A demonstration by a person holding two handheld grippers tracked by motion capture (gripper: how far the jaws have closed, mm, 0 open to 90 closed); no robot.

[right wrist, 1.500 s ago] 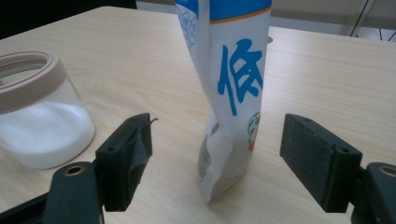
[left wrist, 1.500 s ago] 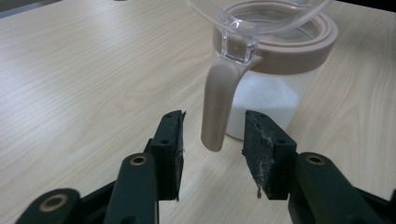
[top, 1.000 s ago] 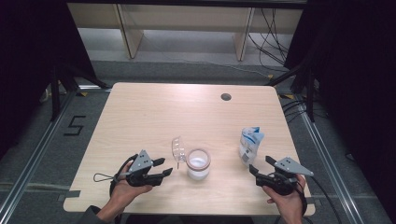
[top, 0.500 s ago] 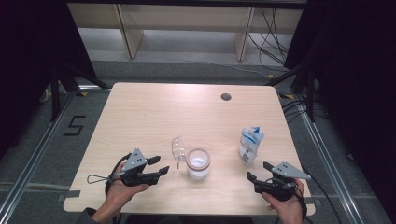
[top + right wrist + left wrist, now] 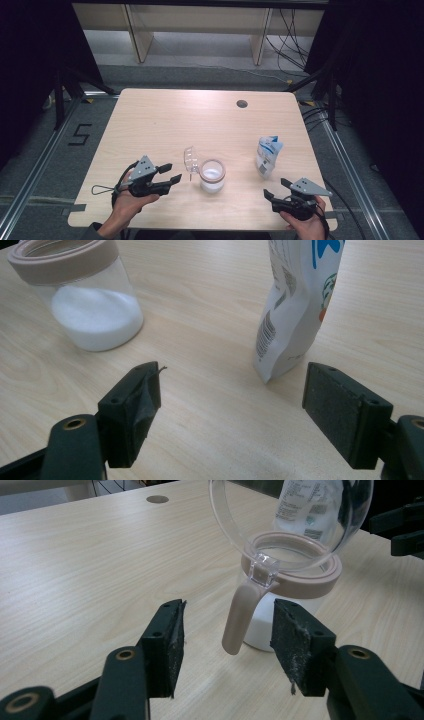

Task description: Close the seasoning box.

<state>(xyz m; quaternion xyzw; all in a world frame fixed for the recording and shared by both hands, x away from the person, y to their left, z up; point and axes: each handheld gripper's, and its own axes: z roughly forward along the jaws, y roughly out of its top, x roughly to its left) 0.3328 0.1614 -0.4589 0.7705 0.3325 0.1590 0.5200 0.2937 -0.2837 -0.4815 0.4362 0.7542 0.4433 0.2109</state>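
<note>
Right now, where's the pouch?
High view: the pouch stands upright at the table's right side, right of the jar, just beyond the right tool.

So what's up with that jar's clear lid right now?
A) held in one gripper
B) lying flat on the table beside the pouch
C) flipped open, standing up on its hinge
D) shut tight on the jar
C: the clear lid stands raised from the jar at its hinge, leaving the mouth open, and no gripper touches it.
</note>
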